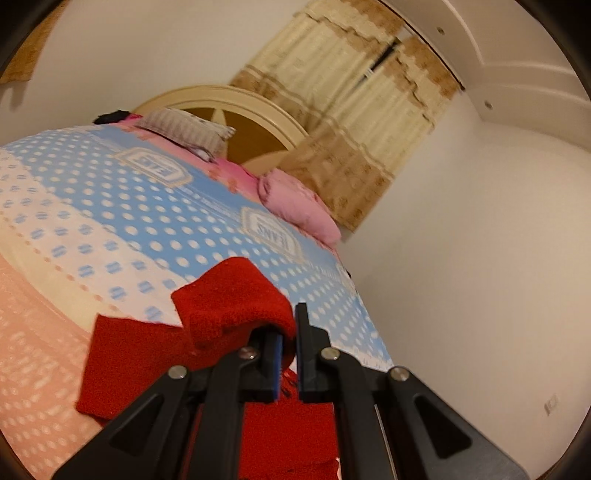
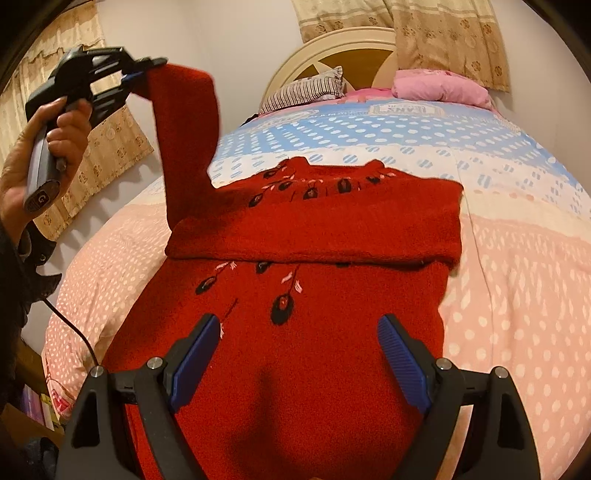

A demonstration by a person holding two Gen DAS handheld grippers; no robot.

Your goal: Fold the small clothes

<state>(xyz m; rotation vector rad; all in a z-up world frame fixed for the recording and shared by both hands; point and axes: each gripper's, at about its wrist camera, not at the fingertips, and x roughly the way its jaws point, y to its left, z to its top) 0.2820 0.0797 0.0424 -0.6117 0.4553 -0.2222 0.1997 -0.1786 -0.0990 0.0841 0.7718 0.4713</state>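
A bed (image 2: 517, 295) covered by a dotted pink and blue sheet is seen ahead of the gripper. A striped pillow (image 2: 306, 88) and a pink pillow (image 2: 439, 86) are laid at the headboard (image 2: 332, 48) beyond. Curtains (image 2: 443, 33) are hung behind it.

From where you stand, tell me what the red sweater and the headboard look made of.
Sweater: apparently knitted wool or a wool-like yarn, matte and fuzzy, with stitched dark and pink motifs on the front. Headboard: probably painted wood, a smooth cream frame with a slight sheen around brown panels; the paint hides what is underneath.
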